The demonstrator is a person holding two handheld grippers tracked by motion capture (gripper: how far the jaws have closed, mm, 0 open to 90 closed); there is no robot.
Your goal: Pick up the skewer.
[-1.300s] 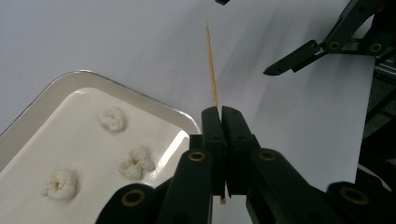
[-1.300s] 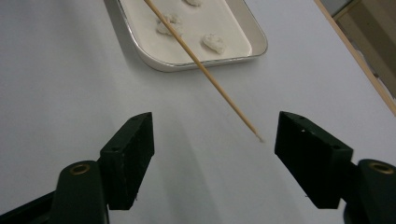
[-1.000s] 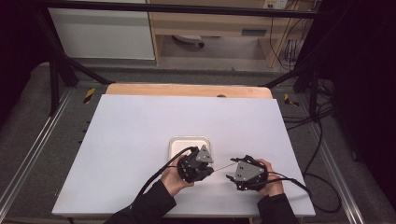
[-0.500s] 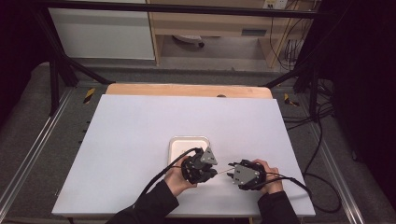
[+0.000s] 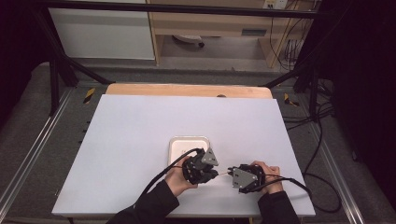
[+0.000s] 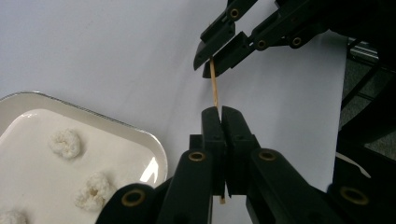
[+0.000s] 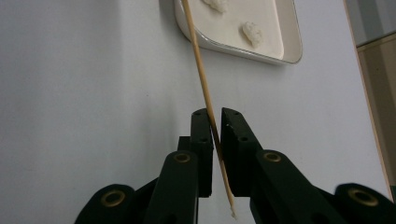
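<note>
While two hand-held grippers pinch one skewer [image 6: 215, 86], three rice puffs [image 6: 65, 142] sit on one tray [image 6: 156, 156]

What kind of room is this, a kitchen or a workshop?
Probably a lab recording bench, not a kitchen: a black metal frame surrounds the white-topped table, loose black cables trail over the floor, and a person's hand holds a black claw.

The white table top [image 5: 140, 140] lies bare across the upper half and whole left of the high view, giving wide passage. The one obstacle on it is the white tray [image 5: 177, 148] at lower centre, just above the left gripper [image 5: 211, 173]. A thin wooden skewer [image 5: 225, 172] bridges the narrow gap to the right gripper [image 5: 229, 171], closing that lane.
</note>
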